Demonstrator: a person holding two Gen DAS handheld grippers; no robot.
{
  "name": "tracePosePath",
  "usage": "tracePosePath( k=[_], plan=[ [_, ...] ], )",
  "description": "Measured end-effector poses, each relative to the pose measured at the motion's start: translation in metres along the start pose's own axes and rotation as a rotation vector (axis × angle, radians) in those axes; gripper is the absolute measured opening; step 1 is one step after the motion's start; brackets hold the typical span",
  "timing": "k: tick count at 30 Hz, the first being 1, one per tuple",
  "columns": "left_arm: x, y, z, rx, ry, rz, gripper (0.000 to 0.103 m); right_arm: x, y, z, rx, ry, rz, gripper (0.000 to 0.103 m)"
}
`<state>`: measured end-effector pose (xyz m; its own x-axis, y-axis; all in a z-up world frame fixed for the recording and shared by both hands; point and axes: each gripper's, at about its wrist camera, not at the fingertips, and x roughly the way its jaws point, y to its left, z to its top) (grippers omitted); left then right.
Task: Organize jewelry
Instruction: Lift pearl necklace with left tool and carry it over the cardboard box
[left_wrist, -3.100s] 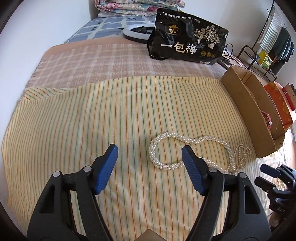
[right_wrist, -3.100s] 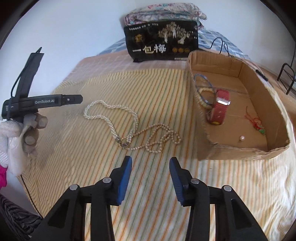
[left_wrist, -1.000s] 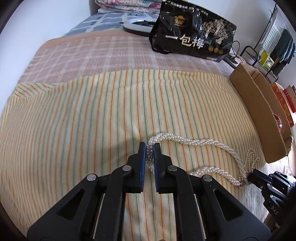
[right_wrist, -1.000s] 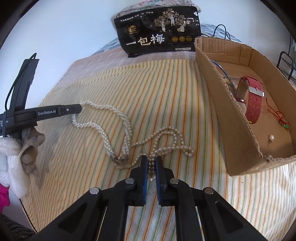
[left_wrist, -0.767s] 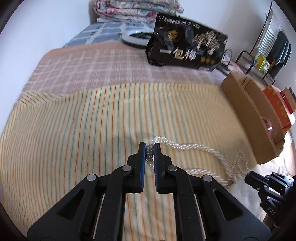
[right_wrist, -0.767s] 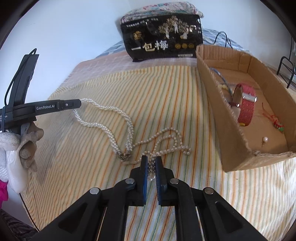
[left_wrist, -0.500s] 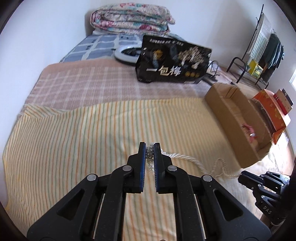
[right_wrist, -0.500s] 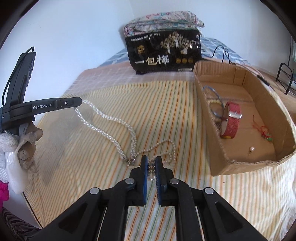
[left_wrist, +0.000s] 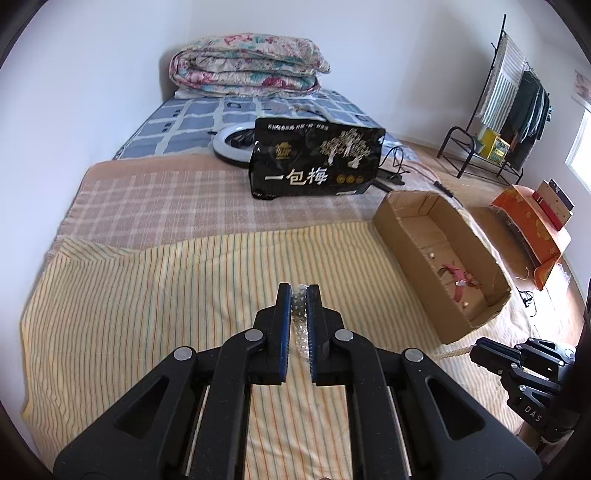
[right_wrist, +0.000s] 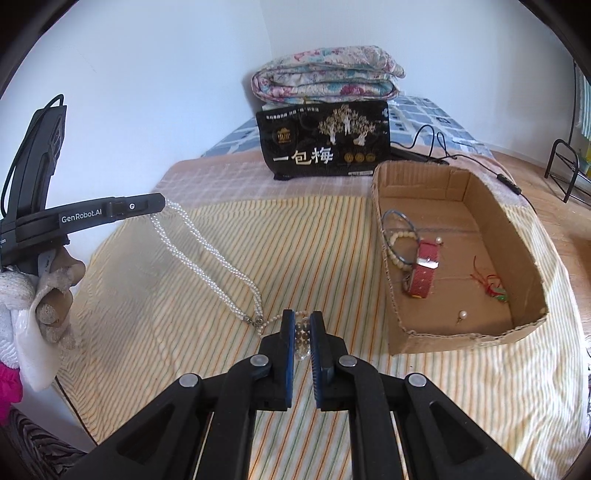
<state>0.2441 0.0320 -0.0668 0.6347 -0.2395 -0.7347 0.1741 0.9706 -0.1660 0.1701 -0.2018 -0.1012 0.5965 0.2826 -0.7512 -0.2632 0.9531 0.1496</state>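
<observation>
A long white pearl necklace (right_wrist: 207, 258) hangs in the air between both grippers, above the striped cloth (right_wrist: 314, 236). My left gripper (left_wrist: 299, 295) is shut on one end; it shows at the left of the right wrist view (right_wrist: 162, 205). My right gripper (right_wrist: 302, 325) is shut on the other end; it shows at the lower right of the left wrist view (left_wrist: 476, 352). The open cardboard box (right_wrist: 517, 236) stands to the right and holds a red watch strap (right_wrist: 424, 273), bangles (right_wrist: 399, 236), a red cord charm (right_wrist: 493, 286) and loose pearls.
A black snack bag (right_wrist: 325, 144) stands behind the cloth. A folded quilt (right_wrist: 325, 74) lies at the bed's head. A ring light (left_wrist: 236, 140) and cables lie behind the bag. An orange box (left_wrist: 532, 225) and a clothes rack (left_wrist: 509, 110) stand at the right.
Both grippers closed on the necklace ends, then rose. The necklace has left the cloth and now hangs stretched between them.
</observation>
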Motion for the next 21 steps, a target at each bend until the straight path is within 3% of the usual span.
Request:
tracePosePath(
  k=[21],
  plan=[
    [-0.056,-0.045,0.041,0.079,-0.091,-0.020,0.006,-0.094,-0.020,0.025,-0.037,-0.091,-0.044,0.005]
  ],
)
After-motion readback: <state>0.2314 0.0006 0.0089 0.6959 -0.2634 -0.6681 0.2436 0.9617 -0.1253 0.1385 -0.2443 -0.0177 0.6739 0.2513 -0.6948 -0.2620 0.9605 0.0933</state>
